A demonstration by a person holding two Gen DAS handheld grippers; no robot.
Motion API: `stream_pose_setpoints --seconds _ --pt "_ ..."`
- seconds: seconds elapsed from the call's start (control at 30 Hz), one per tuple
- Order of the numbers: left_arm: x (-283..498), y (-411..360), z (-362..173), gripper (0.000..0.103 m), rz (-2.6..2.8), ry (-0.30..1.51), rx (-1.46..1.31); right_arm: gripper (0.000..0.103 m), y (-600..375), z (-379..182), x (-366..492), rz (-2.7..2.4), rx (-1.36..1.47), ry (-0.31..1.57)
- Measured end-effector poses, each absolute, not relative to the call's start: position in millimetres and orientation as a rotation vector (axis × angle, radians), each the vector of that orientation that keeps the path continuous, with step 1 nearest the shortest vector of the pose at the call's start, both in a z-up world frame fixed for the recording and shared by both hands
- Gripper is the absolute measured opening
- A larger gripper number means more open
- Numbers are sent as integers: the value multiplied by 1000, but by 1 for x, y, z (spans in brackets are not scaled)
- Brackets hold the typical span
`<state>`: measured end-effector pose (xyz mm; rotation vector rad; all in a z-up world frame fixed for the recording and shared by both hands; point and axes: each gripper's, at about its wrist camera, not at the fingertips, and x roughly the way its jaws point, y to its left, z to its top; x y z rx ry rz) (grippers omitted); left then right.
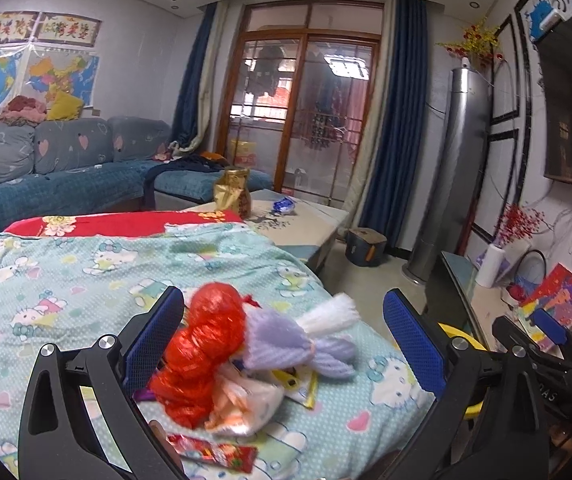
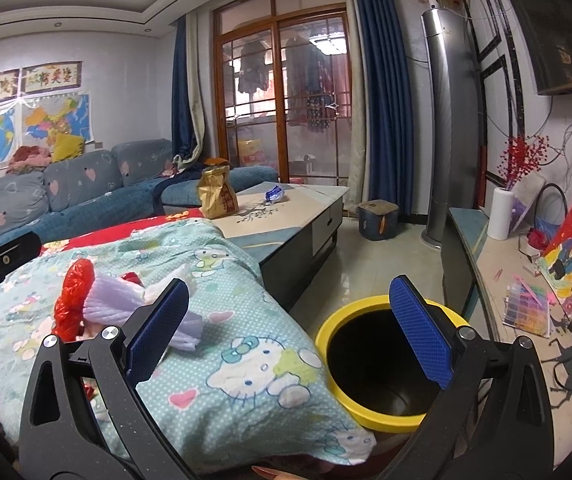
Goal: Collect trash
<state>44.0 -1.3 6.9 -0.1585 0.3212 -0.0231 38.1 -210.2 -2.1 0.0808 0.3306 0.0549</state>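
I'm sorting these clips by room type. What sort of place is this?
Most likely a home living room: a blue sofa along the wall, a coffee table in the middle, and a wall-mounted TV above a low console. Maps hang over the sofa.

Open yellow bin (image 2: 386,364) mouth (unobstructed) just beside quilt (image 2: 221,344) edge.

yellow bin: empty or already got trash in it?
Cannot tell for sure. The yellow bin stands upright and open; the visible interior looks dark and bare, but the right gripper hides part.
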Motion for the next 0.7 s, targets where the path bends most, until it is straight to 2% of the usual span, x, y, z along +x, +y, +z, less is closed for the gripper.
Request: stream_pose_setpoints --seconds 0.7 --pt "70 93 -5 97 115 407 -277 93 -132 -6 118 258 62 473"
